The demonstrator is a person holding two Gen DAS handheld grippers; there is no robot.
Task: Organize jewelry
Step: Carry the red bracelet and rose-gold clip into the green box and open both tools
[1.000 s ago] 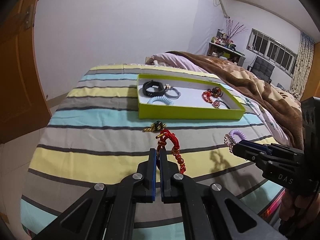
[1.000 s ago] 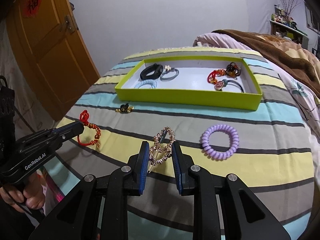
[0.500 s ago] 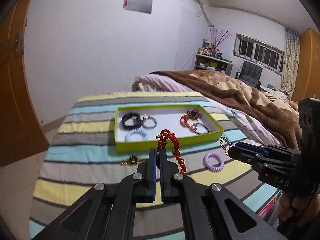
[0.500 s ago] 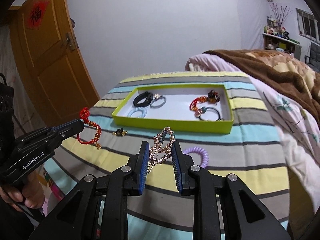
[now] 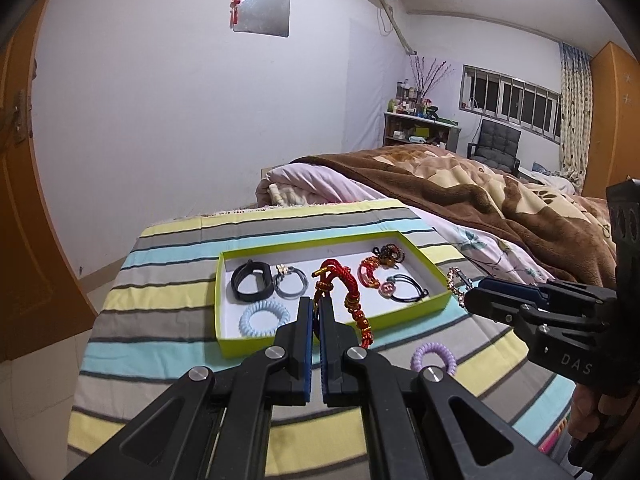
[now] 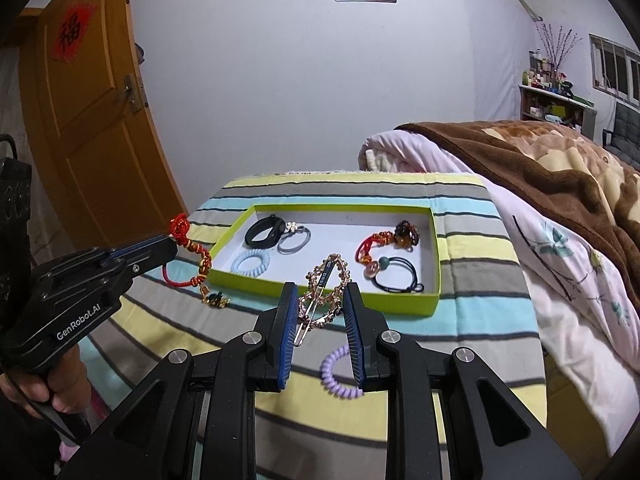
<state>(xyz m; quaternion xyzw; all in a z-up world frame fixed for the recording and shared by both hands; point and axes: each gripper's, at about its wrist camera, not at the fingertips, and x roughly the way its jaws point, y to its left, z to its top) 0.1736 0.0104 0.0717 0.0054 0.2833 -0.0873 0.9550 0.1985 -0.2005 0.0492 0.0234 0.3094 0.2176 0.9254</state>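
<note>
Fingers [image 5: 306, 312] hide red cord bracelet [image 5: 348, 284] end; clasp possibly pinched inside.

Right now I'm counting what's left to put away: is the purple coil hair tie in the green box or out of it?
Out. The purple coil hair tie lies on the striped bedspread, on the near side of the green box, apart from its front wall.

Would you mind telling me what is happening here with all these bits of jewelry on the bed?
A person is sorting jewelry with a gripper in each hand. The left gripper is shut on a red beaded bracelet; the right gripper clamps a rose-gold hair clip. Both are held in the air near the green tray, which already holds several pieces. A purple coil hair tie and a small gold charm lie on the striped blanket.
</note>
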